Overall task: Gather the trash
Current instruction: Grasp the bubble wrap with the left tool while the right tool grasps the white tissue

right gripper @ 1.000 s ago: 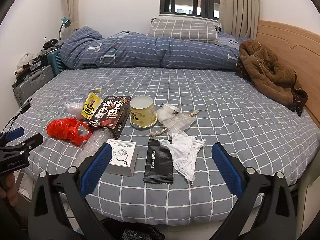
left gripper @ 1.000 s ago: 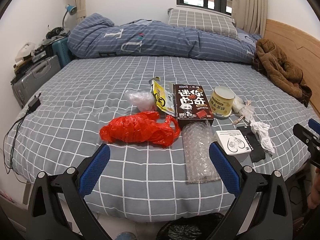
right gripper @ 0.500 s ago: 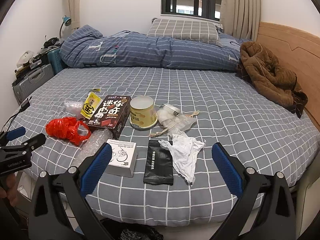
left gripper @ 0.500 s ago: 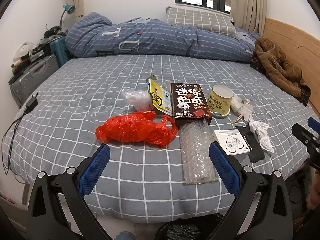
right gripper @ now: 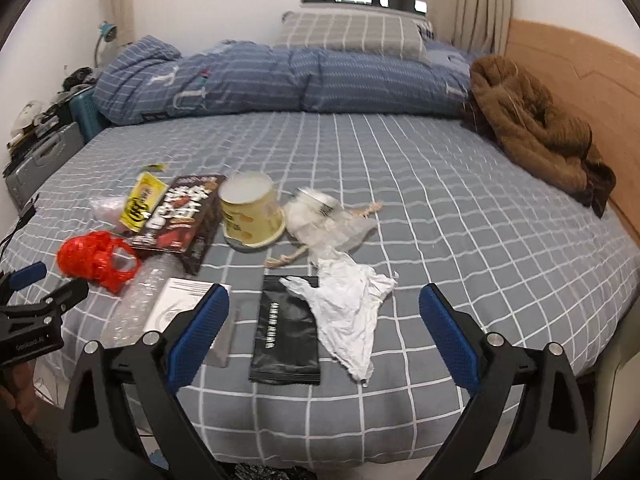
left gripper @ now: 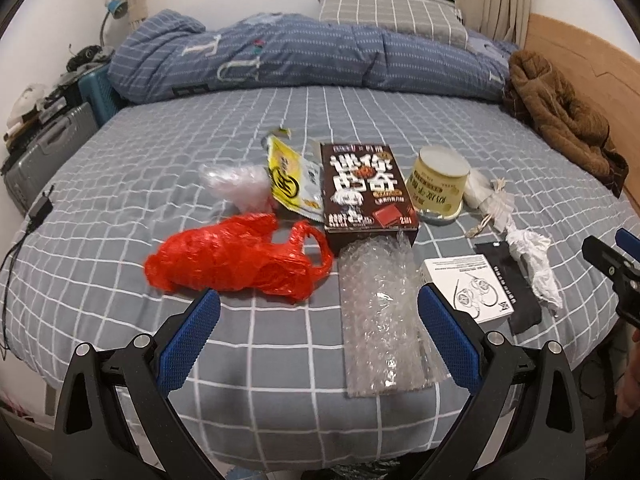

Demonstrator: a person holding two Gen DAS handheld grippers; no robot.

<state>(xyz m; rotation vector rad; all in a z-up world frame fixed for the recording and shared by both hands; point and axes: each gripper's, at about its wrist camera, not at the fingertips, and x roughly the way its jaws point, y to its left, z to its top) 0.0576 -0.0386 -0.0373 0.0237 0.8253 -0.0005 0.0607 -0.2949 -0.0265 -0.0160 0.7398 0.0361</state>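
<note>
Trash lies on the grey checked bed (left gripper: pixel 160 160): a red plastic bag (left gripper: pixel 236 258), a bubble wrap sheet (left gripper: pixel 380 316), a brown snack box (left gripper: pixel 366 188), a yellow packet (left gripper: pixel 286 178), a yellow cup (left gripper: pixel 440 180), a white box (left gripper: pixel 466 290), a black pouch (right gripper: pixel 286 338) and a crumpled white tissue (right gripper: pixel 348 304). My left gripper (left gripper: pixel 318 330) is open and empty, just short of the red bag and bubble wrap. My right gripper (right gripper: pixel 324 330) is open and empty, over the bed's near edge before the black pouch and tissue.
A blue duvet (left gripper: pixel 304 60) and grey pillow (left gripper: pixel 388 12) lie at the bed's far side. A brown coat (right gripper: pixel 532 128) lies by the wooden headboard (right gripper: pixel 580 80). Suitcases (left gripper: pixel 44 152) stand at the left. A black bin bag (right gripper: pixel 272 472) shows below the bed edge.
Both grippers have moved forward toward the bed, so the trash looks nearer and larger. Both stay open and empty. Nothing on the bed has moved.
</note>
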